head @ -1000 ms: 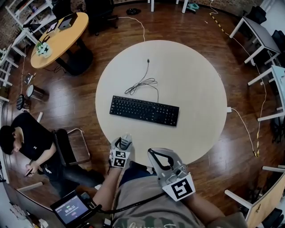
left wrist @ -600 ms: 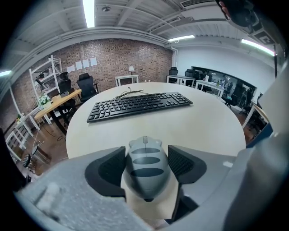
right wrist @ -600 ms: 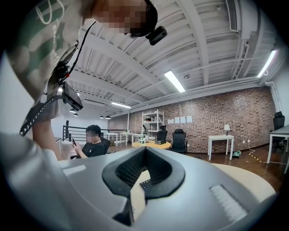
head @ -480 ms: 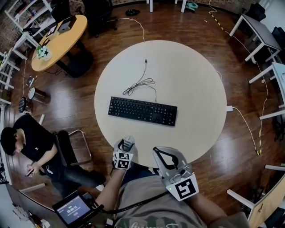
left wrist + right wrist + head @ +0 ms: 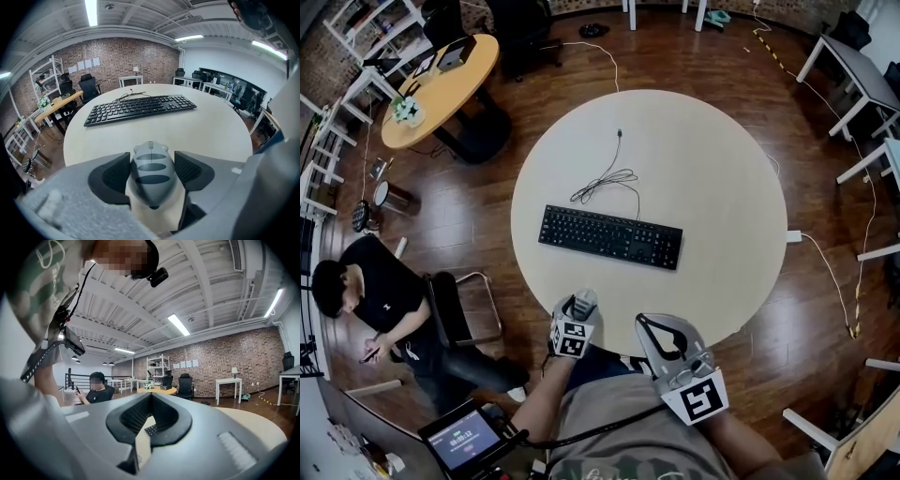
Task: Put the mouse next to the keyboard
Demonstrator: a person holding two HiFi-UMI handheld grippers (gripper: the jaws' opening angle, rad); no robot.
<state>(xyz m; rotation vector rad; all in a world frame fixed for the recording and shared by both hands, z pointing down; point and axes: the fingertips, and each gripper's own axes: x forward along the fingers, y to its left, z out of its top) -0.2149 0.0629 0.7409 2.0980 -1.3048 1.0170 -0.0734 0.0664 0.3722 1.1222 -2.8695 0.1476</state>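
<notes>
Grey striped mouse [image 5: 151, 174] gripped by the left gripper [image 5: 578, 305] at the table's near edge: the carry step is in hand.
Both pads press the mouse's flanks over the near edge of the round table [image 5: 722, 159]; whether it touches the top is unclear. The black keyboard [image 5: 610, 236] lies across the table's middle, well apart from it. The right gripper [image 5: 656, 328] is pinched together on nothing, off the near edge. The next move likely calls for carrying the mouse forward, lowering it onto bare tabletop just beside the keyboard, then easing the pads apart.
</notes>
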